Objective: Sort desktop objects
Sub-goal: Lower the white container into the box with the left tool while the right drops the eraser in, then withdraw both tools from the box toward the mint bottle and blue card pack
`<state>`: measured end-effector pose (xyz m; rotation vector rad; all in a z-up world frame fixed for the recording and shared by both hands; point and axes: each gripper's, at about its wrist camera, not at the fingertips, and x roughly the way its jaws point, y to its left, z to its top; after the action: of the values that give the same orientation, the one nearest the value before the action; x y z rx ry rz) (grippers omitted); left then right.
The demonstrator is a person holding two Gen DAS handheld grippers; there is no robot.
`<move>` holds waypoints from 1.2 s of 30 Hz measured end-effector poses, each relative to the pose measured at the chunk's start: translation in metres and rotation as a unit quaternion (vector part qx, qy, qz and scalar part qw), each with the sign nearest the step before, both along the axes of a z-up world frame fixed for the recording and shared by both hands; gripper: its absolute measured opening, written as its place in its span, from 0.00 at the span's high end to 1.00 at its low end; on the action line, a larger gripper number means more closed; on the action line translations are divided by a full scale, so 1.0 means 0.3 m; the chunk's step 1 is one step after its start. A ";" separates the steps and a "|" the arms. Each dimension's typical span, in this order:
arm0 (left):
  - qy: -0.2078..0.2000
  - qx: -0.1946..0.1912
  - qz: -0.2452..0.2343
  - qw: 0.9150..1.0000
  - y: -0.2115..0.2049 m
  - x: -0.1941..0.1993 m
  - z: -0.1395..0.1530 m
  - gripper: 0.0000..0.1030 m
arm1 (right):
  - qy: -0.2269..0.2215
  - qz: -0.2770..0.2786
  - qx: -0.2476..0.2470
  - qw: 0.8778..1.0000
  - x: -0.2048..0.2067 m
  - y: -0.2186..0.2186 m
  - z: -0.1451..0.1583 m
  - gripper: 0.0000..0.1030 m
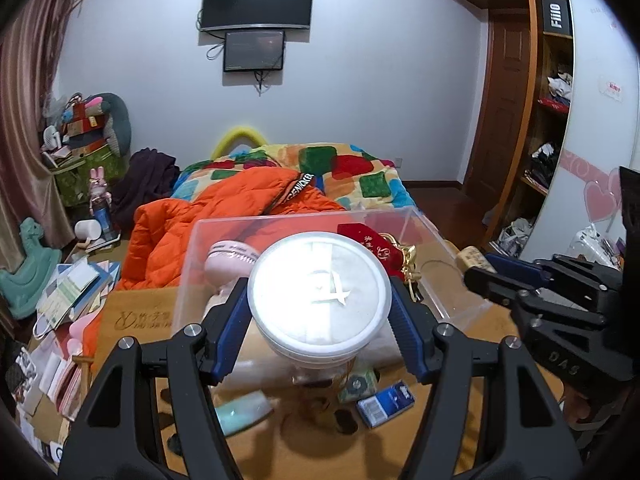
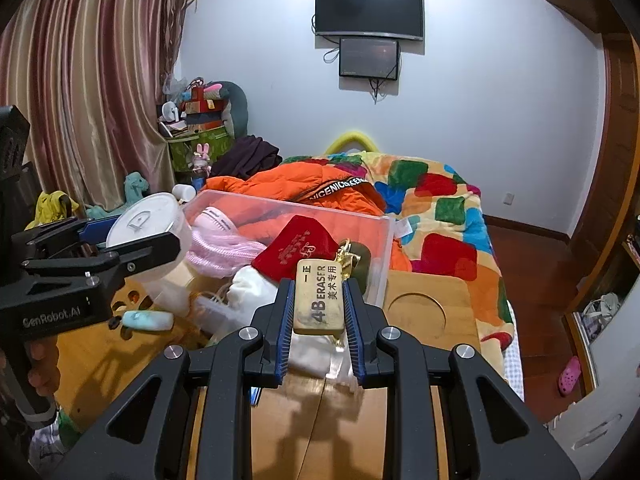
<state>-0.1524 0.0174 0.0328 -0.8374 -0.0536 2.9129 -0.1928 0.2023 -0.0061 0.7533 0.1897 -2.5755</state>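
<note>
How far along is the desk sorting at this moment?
Done: the clear bin already holds a red pouch and a pink item. In hand: left gripper grips a white tub; right gripper grips an eraser. Left: blue box and green case on the desk.

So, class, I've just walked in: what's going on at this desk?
A person is tidying a wooden desk, holding a gripper in each hand. The left gripper is clamped on a round white tub, and the right gripper is shut on a 4B eraser. Both are held up in front of a clear plastic box that already holds a red pouch and a pink item. A blue packet and a pale green bar lie loose on the desk.
</note>
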 end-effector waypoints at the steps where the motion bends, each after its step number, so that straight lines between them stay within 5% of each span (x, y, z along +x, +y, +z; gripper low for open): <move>1: -0.002 0.000 -0.002 1.000 0.004 -0.008 -0.002 0.37 | -0.005 0.001 -0.001 1.000 -0.016 -0.003 -0.007 0.79; 25: -0.042 -0.010 -0.051 0.998 0.098 -0.142 -0.065 0.34 | -0.042 0.011 0.035 0.998 -0.139 -0.066 -0.128 0.79; 36: -0.003 -0.019 -0.037 0.999 0.080 -0.091 0.027 0.23 | -0.029 0.000 0.029 0.999 -0.108 -0.043 -0.082 0.79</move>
<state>-0.1798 0.0414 0.0410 -0.8366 0.0307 2.8509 -0.2251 0.1895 -0.0308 0.8467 0.2465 -2.5545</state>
